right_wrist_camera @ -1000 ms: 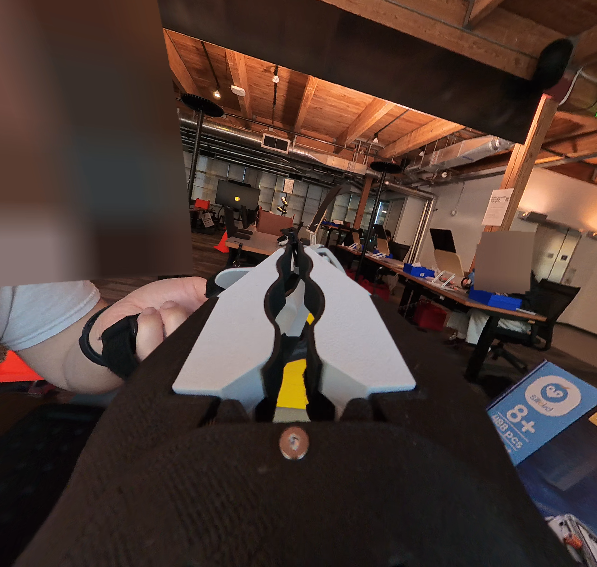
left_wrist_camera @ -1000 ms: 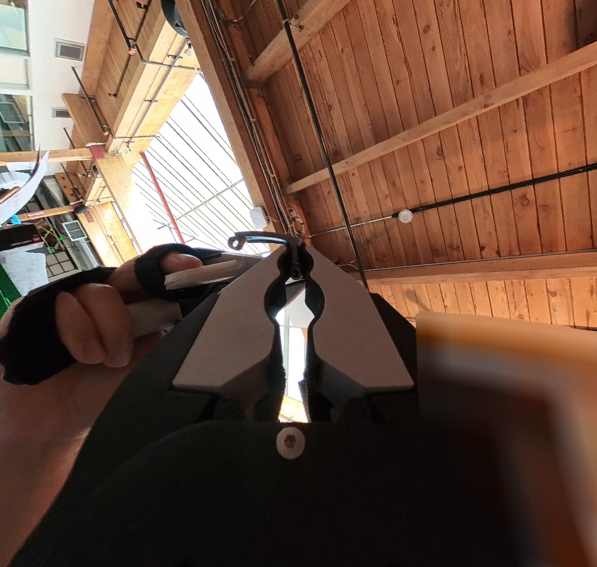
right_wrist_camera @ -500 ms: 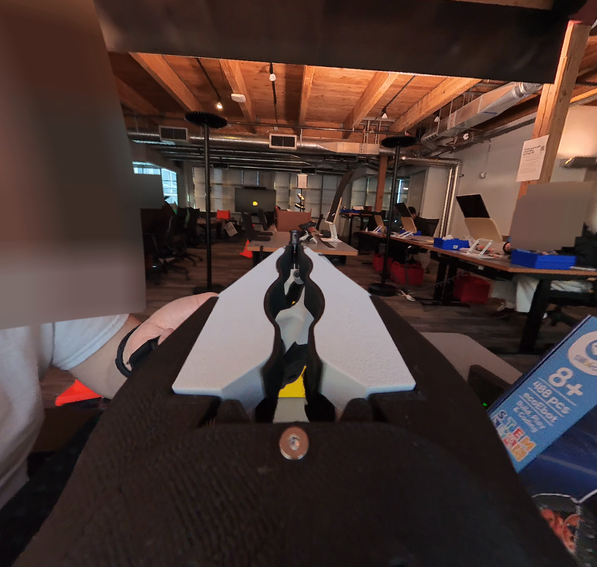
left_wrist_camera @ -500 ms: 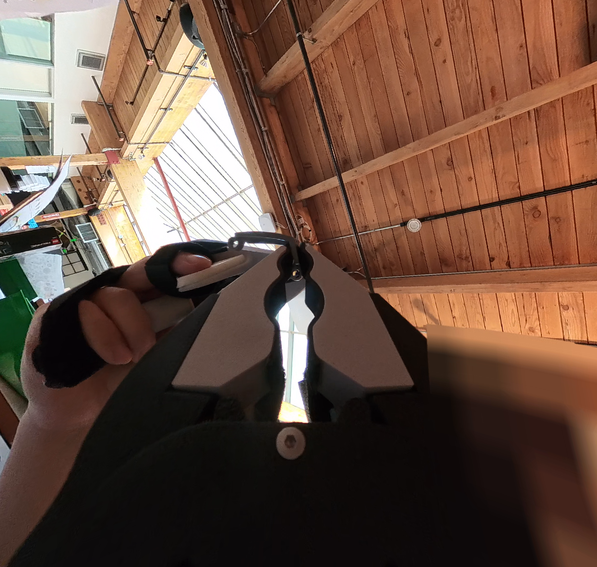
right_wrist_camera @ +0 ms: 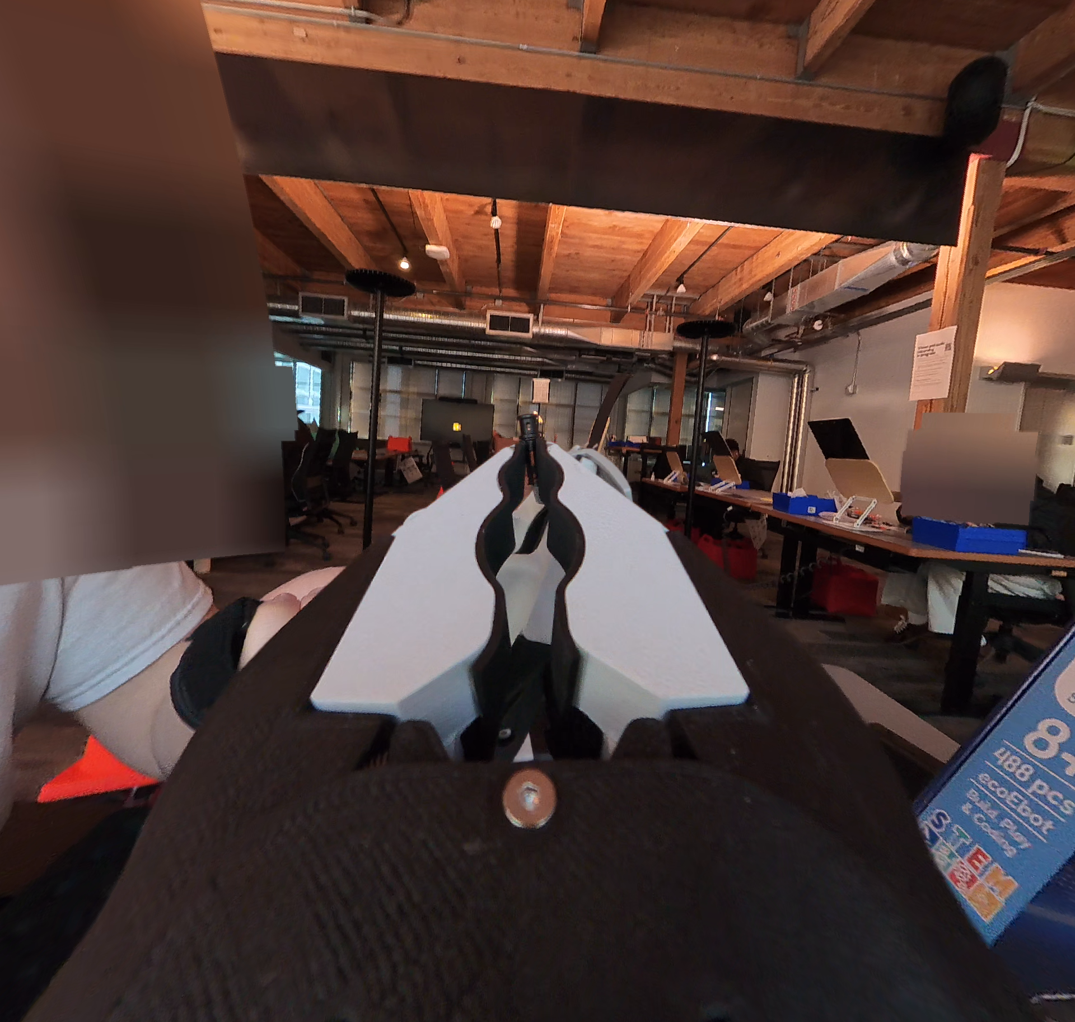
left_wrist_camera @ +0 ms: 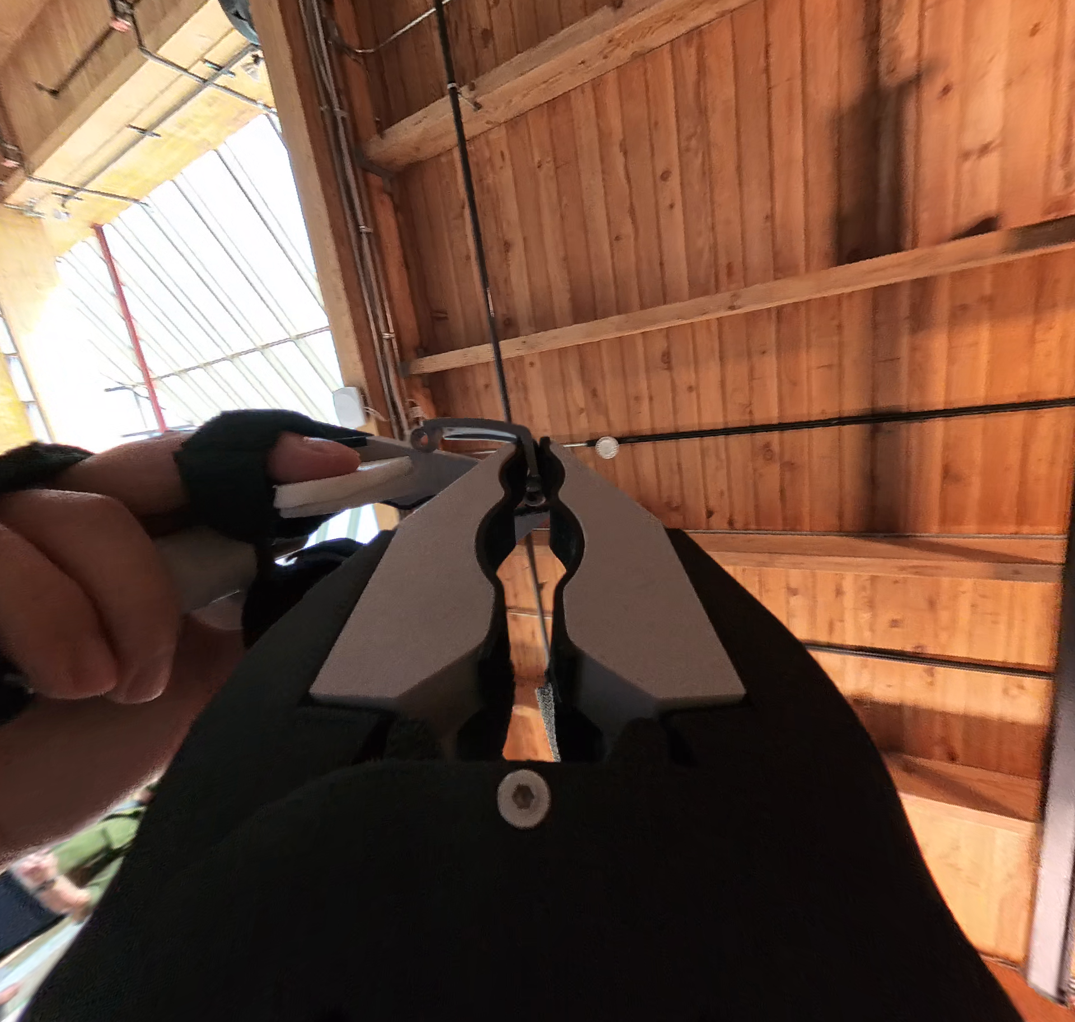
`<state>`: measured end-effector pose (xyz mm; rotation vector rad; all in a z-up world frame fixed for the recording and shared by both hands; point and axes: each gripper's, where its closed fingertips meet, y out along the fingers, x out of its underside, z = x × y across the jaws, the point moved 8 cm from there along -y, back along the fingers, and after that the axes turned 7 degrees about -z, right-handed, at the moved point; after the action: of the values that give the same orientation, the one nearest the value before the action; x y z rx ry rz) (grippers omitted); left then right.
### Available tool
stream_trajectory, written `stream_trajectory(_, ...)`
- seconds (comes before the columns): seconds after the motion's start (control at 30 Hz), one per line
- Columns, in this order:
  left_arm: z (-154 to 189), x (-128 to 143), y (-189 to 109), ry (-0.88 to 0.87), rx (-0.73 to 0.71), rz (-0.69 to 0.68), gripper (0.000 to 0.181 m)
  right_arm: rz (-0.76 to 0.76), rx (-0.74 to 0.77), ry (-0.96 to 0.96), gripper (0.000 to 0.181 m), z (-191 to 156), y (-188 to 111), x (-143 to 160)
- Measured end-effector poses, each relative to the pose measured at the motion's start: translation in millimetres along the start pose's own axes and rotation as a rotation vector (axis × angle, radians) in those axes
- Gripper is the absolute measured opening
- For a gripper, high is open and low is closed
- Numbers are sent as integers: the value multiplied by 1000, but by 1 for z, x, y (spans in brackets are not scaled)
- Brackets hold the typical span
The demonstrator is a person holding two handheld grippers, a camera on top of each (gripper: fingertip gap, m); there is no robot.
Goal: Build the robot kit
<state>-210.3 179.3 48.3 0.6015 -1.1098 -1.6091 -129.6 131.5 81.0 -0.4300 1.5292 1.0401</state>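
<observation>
The plank ceiling (left_wrist_camera: 756,238) filled the left view — the left gripper (left_wrist_camera: 536,459) pointed upward, closed on a curved black piece (left_wrist_camera: 471,427). The right gripper (right_wrist_camera: 530,453) faced the desks (right_wrist_camera: 872,534), pinching a small black peg (right_wrist_camera: 527,427), apparently for joining.

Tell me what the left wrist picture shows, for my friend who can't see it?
The left tool points up at a wooden plank ceiling, shut on a thin curved black piece. A hand in a black fingerless glove holds the other tool beside it, near a bright skylight.
</observation>
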Motion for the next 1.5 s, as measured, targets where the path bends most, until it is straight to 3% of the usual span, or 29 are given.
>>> stream_trajectory(0.17,-1,4,1,-30,75,6,2,82,28,-8,2,-4,4,3)
stream_trajectory(0.53,-7,2,-7,-61,106,82,2,94,133,-117,2,-6,3,18)
stream_trajectory(0.8,-18,-14,-23,-34,66,158,2,121,205,17,1,7,-7,41)
stream_trajectory(1.5,-9,-25,-27,121,-67,153,2,-81,224,35,3,18,-10,33)
